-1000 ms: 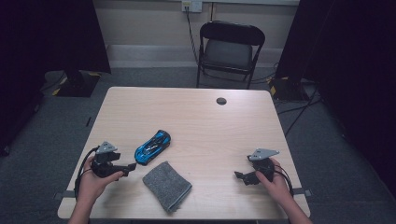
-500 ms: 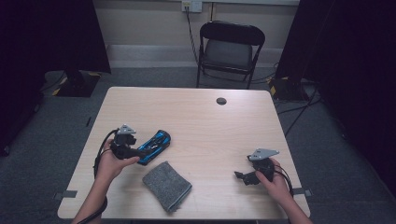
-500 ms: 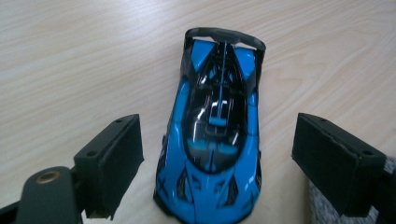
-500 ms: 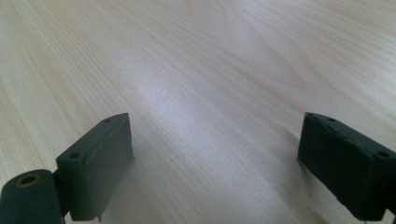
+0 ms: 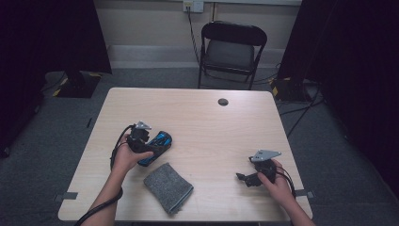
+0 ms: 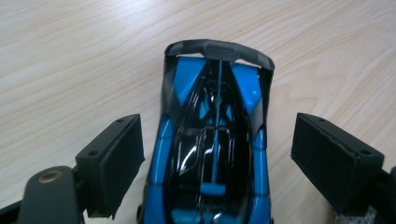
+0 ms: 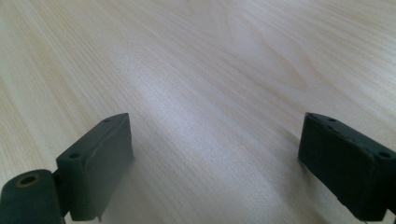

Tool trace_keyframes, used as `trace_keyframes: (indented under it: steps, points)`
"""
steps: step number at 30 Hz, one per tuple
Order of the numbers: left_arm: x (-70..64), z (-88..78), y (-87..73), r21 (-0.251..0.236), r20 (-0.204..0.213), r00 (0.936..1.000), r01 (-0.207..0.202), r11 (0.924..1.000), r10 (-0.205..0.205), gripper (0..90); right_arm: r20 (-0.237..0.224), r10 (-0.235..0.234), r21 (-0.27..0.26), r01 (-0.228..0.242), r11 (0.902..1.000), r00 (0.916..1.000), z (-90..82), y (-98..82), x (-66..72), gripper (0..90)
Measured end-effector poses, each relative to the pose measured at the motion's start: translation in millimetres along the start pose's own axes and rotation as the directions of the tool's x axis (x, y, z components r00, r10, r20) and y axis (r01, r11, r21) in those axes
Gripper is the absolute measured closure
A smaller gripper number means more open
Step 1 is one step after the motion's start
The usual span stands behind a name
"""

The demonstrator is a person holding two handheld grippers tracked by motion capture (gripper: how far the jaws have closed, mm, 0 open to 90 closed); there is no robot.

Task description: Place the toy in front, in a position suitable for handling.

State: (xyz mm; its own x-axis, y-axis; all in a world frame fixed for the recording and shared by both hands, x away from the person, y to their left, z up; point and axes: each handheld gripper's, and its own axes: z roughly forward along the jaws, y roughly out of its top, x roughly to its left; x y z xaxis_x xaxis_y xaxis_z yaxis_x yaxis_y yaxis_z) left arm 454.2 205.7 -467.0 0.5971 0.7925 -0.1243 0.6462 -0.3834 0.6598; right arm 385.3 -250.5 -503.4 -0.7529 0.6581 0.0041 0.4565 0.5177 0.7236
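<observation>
A blue and black toy car [image 5: 157, 145] lies on the wooden table [image 5: 211, 122] at the left. My left gripper [image 5: 147, 146] hangs over it, open. In the left gripper view the toy car [image 6: 215, 140] sits between the two jaws, with a gap on each side. A grey folded cloth [image 5: 168, 187] lies just in front of the car. My right gripper [image 5: 244, 180] rests near the table's front right, open, and its own view shows my right gripper [image 7: 229, 158] over bare wood.
A small dark round cap [image 5: 223, 101] sits in the tabletop near the far edge. A black folding chair [image 5: 230, 52] stands behind the table. Cables trail from both grippers toward the table's front edge.
My left gripper has moved right and forward from the table's left edge and now straddles the toy car. The right gripper has stayed where it was.
</observation>
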Motion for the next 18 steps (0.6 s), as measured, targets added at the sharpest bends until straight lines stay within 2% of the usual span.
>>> trace_keyframes:
  steps: [16,18]
  points:
    - [-3.2,27.2,15.9,0.041,-0.004,0.9997,-0.023,0.9989,0.023,16.2,-0.004,-0.003,0.000,0.003,1.0000,1.0000,0.2,0.2,-0.4,9.2]
    - [-2.0,30.6,16.7,0.047,-0.017,0.9996,-0.020,0.9987,0.021,16.2,-0.005,-0.004,0.000,0.004,1.0000,1.0000,0.3,0.3,-0.4,9.2]
